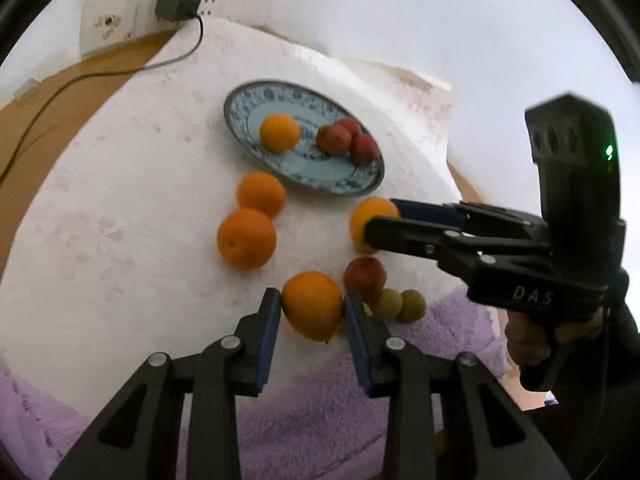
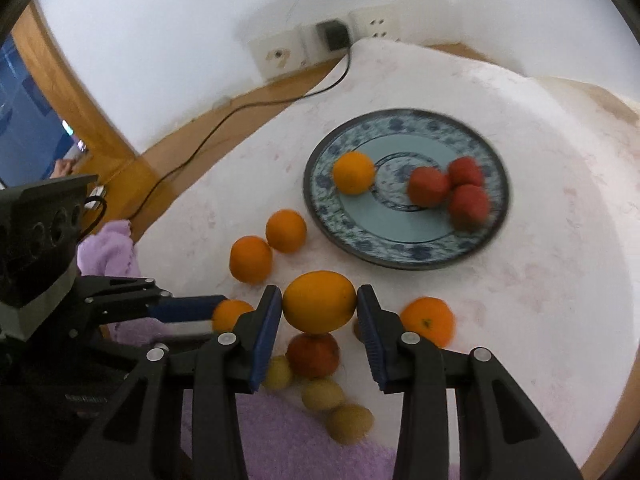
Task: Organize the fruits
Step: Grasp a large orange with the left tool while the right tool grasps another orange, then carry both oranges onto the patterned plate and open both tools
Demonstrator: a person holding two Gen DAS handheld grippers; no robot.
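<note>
A blue patterned plate (image 1: 352, 184) (image 2: 472, 248) holds one orange (image 1: 279, 132) (image 2: 353, 172) and three red fruits (image 1: 348, 140) (image 2: 450, 190). My left gripper (image 1: 311, 312) (image 2: 224, 316) is shut on an orange (image 1: 312, 306) (image 2: 229, 314) near the front. My right gripper (image 2: 319, 308) (image 1: 380, 218) is shut on another orange (image 2: 319, 307) (image 1: 370, 220), held above a red fruit (image 2: 313, 354) (image 1: 365, 274). Two oranges (image 1: 252, 220) (image 2: 268, 244) lie left of the plate, one more orange (image 2: 428, 320) at the right. Small yellow-green fruits (image 1: 398, 304) (image 2: 336, 408) lie at the front.
The fruit lies on a white cloth (image 1: 120, 200) (image 2: 560, 280) with a purple towel (image 1: 312, 420) (image 2: 300, 448) along the front. A black cable (image 1: 100, 76) (image 2: 224, 120) runs over the wooden edge to a plugged charger (image 1: 176, 4) (image 2: 334, 34) on the wall.
</note>
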